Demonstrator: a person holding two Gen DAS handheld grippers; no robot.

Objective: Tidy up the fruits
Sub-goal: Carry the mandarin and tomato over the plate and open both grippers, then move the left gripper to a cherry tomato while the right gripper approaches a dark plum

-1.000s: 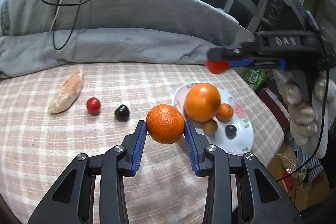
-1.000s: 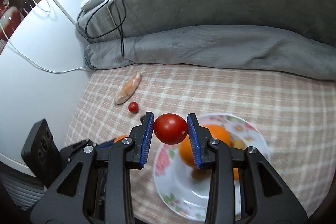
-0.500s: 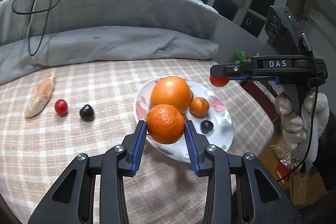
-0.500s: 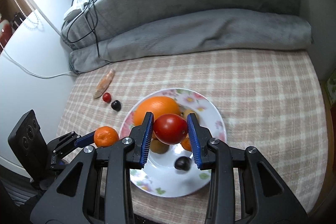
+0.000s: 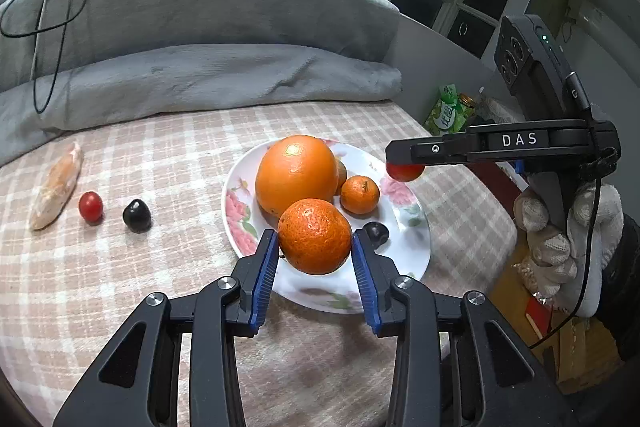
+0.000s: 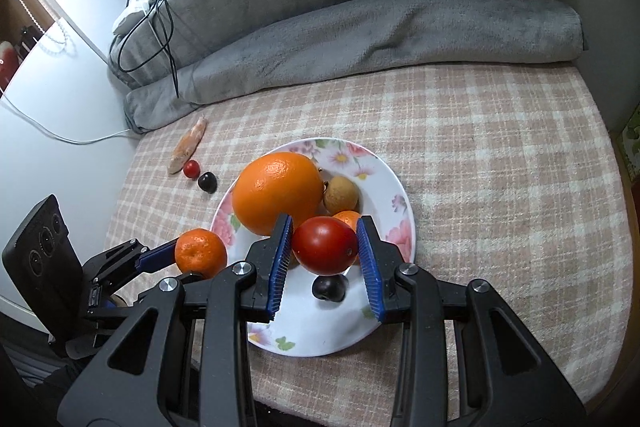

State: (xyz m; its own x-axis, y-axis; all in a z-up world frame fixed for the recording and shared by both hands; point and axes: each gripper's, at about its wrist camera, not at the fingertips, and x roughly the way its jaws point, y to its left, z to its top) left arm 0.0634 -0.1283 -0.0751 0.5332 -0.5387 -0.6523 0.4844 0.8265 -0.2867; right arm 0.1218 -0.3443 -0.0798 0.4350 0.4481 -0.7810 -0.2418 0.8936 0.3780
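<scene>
My left gripper [image 5: 315, 259] is shut on a mandarin [image 5: 315, 235] and holds it over the near left rim of the flowered plate [image 5: 416, 247]. My right gripper [image 6: 325, 254] is shut on a red tomato [image 6: 325, 245] above the plate [image 6: 384, 183]. On the plate lie a big orange [image 5: 297, 175], a small mandarin [image 5: 360, 194], a brown fruit [image 6: 341, 192] and a dark plum [image 6: 329, 287]. In the left wrist view the right gripper [image 5: 404, 169] comes in from the right with the tomato [image 5: 405, 171]. The left gripper [image 6: 192, 259] shows at lower left of the right wrist view.
On the checked cloth left of the plate lie a dark fruit [image 5: 137, 215], a small red tomato [image 5: 91, 206] and a long pale orange piece [image 5: 57, 191]. Rolled grey blankets [image 5: 208, 75] with black cables bound the far side. A gloved hand [image 5: 568, 227] holds the right gripper.
Both grippers have moved over the plate with their fruits; the right one came lower and closer to it. The loose fruits on the cloth have not moved.
</scene>
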